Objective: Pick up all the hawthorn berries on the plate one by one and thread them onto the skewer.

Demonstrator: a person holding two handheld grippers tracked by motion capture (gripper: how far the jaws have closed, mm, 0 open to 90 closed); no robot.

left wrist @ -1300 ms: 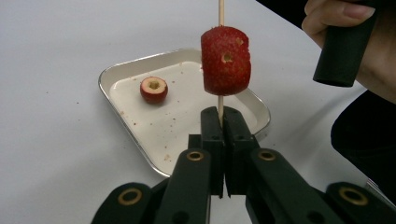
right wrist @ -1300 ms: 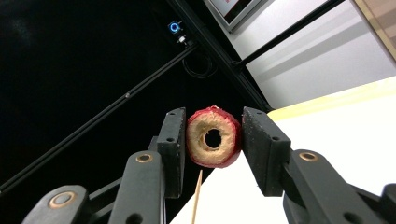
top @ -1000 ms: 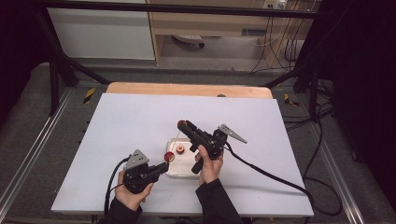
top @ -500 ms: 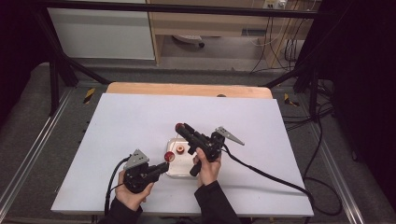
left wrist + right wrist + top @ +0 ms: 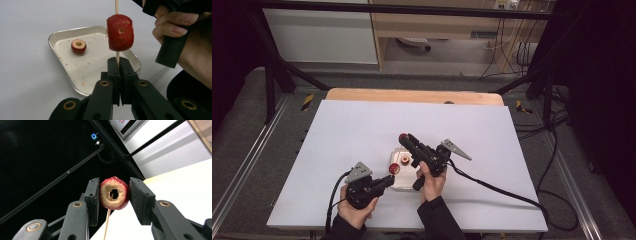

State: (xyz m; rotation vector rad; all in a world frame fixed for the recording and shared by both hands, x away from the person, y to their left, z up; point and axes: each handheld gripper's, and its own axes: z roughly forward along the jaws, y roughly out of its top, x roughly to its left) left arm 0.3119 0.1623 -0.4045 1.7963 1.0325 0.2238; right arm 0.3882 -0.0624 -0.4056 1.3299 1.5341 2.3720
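Left gripper [image 5: 119,72] has its jaws pressed together on a thin wooden skewer [image 5: 117,56], and I see that stick rise straight up from the pinch toward twelve o'clock in the left gripper view. Threaded on it, just above the jaw tips, sits a red fruit piece [image 5: 120,32] with a small hole in its side. In the high view I find this gripper [image 5: 388,179] near the table's [image 5: 342,130] six o'clock edge, held in the left hand [image 5: 357,212].

Behind the skewer, at about ten o'clock from my jaws, lies a small metal tray [image 5: 58,35] with rounded corners. I count one thing in it: a cored red fruit half [image 5: 78,46], resting cut face up near the tray's far left part, with crumbs scattered over the pale floor around it. From above, the tray [image 5: 404,186] lies between the two grippers, with that fruit half [image 5: 404,160] inside it.

Right gripper [image 5: 114,192] is pinching a second hollowed fruit ring [image 5: 114,193] between its two pads, cored opening facing the camera. I can see a skewer tip inside the hole, and the stick [image 5: 107,225] runs down toward six o'clock. In the high view the right hand [image 5: 431,181] holds this gripper [image 5: 404,138] tilted up over the tray, pointing to roughly ten o'clock.
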